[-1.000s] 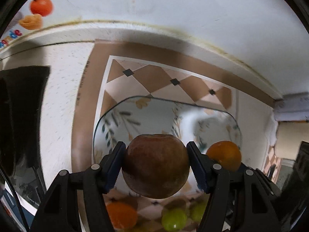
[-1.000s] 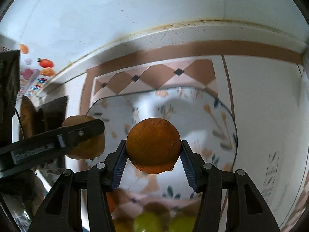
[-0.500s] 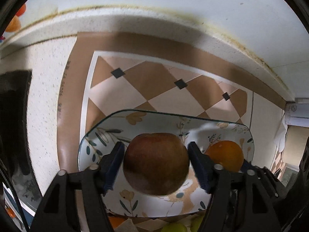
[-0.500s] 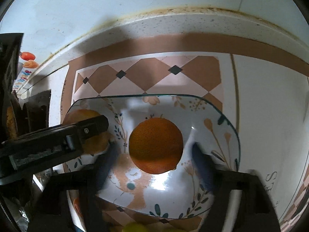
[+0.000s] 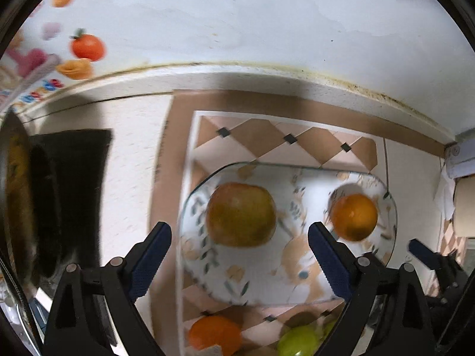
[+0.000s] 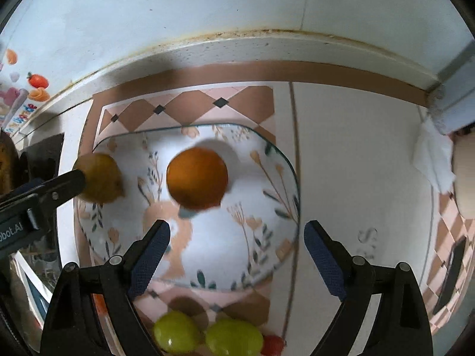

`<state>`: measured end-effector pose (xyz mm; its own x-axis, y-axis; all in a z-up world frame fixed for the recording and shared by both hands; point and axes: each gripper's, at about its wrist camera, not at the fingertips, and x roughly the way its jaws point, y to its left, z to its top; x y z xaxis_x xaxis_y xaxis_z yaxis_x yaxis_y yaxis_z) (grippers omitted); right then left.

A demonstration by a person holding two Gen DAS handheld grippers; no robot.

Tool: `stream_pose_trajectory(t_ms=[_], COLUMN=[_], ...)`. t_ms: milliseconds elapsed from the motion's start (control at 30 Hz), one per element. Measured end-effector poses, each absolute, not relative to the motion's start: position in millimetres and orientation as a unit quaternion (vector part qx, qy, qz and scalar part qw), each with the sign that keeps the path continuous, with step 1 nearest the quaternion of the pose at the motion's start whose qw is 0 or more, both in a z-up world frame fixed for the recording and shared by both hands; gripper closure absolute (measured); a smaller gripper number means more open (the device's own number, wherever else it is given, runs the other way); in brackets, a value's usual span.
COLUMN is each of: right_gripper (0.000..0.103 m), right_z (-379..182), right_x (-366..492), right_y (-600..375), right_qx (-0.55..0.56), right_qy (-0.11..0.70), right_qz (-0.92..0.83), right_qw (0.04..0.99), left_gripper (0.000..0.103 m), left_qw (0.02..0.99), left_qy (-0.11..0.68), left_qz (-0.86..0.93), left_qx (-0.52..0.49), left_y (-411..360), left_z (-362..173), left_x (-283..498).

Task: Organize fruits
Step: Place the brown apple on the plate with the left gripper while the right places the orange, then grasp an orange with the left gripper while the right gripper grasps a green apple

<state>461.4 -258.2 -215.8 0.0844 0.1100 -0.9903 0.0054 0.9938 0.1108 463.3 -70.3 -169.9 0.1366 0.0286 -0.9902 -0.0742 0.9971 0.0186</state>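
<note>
The floral plate (image 5: pixel 297 290) lies on the patterned mat (image 5: pixel 267 136) at the tabletop's centre and serves as the collection point. The apple (image 5: pixel 241 214) rests on the plate at about 9 o'clock; the orange (image 6: pixel 197 186) rests at about 3 o'clock, well apart from the apple, so neither fruit is likely to roll into the other.

The left tool (image 5: pixel 240 258) has just been opening. Its jaws stand wide, above and clear of the apple, and hold nothing.

The right tool (image 6: pixel 237 255) has likewise just been opening. Its jaws are wide and empty, with the orange beyond the fingertips.

Two green fruits (image 6: pixel 207 338) and another orange (image 5: pixel 215 335) remain on the mat at 6 o'clock, off the plate.
</note>
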Motion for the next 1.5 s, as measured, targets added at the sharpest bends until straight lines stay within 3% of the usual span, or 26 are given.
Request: stream_pose_trajectory(t_ms=[667, 1000, 1267, 1400, 1500], right_gripper=[0.009, 0.009, 0.009, 0.009, 0.009], right_z=[-74.0, -30.9, -40.3, -67.5, -99.6], right_x=[327.1, 278.8, 273.0, 282.8, 294.1], right_y=[-249.6, -238.8, -237.2, -246.5, -260.2], right_qx=[0.031, 0.042, 0.057, 0.082, 0.120], right_qy=[0.566, 0.534, 0.543, 0.566, 0.594], right_qz=[0.032, 0.038, 0.043, 0.045, 0.045], right_qw=[0.823, 0.844, 0.837, 0.819, 0.794], left_gripper=[0.009, 0.009, 0.009, 0.001, 0.000], left_qw=[0.845, 0.863, 0.867, 0.849, 0.827], left_qy=[0.532, 0.503, 0.496, 0.526, 0.558], left_qz=[0.060, 0.054, 0.054, 0.056, 0.060], left_qx=[0.019, 0.004, -0.005, -0.008, -0.017], left_y=[-58.4, -50.4, -45.2, -39.3, -32.7], left_z=[-52.2, -17.9, -14.4, -36.0, -62.7], left_x=[329.2, 282.7, 275.4, 288.2, 300.7])
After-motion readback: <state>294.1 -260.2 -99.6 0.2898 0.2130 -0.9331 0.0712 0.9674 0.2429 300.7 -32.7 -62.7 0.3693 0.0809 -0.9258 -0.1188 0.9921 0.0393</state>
